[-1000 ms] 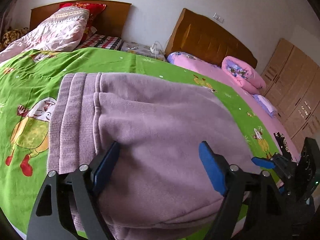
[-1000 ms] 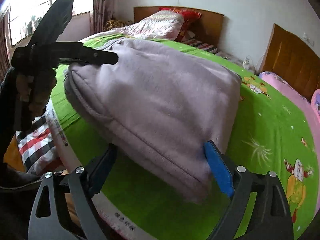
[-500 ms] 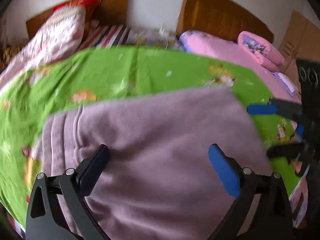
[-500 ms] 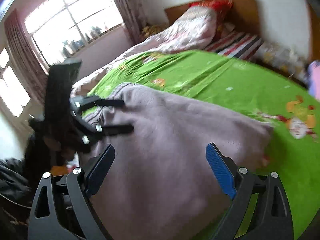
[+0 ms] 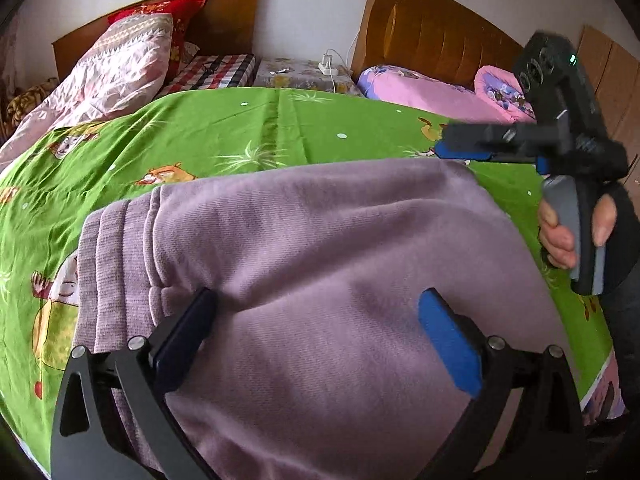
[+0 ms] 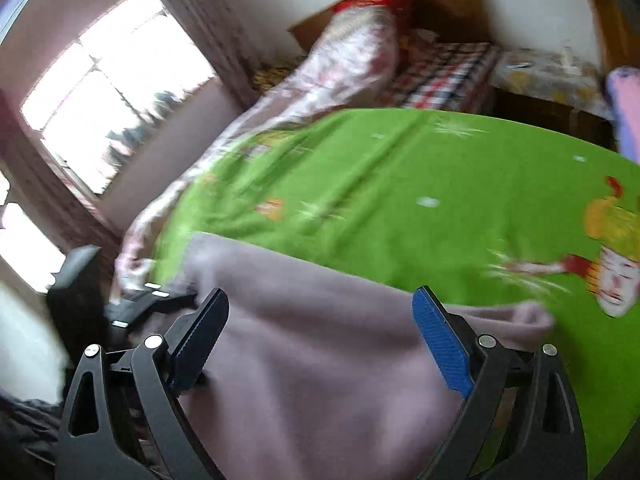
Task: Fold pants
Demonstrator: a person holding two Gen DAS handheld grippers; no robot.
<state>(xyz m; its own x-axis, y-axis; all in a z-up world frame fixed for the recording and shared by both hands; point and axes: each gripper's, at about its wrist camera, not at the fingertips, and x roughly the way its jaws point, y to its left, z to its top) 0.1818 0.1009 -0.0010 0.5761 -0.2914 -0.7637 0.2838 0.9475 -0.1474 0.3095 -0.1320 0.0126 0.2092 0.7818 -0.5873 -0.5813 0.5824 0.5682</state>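
The mauve pants (image 5: 320,248) lie folded in a thick pile on the green cartoon bedspread (image 5: 224,136); the ribbed waistband (image 5: 108,248) is at the left. My left gripper (image 5: 316,320) is open, just above the pile's near part, holding nothing. My right gripper (image 6: 320,320) is open and empty above the pants (image 6: 320,360) in its blurred view. In the left wrist view the right gripper (image 5: 460,146) hovers above the pile's far right corner, in a hand. The left gripper (image 6: 156,300) shows at the pile's left edge in the right wrist view.
A pink quilt (image 5: 120,68) and a red pillow (image 5: 176,8) lie at the wooden headboard (image 5: 224,12). A second bed with pink bedding (image 5: 432,92) stands at right, a wardrobe (image 5: 616,76) beyond. A window (image 6: 104,92) is at left. The bed's near edge runs under the pile.
Both grippers have lifted off the pile's edges and risen above it. The right gripper has swung up over the pile's far right corner. The pants lie still.
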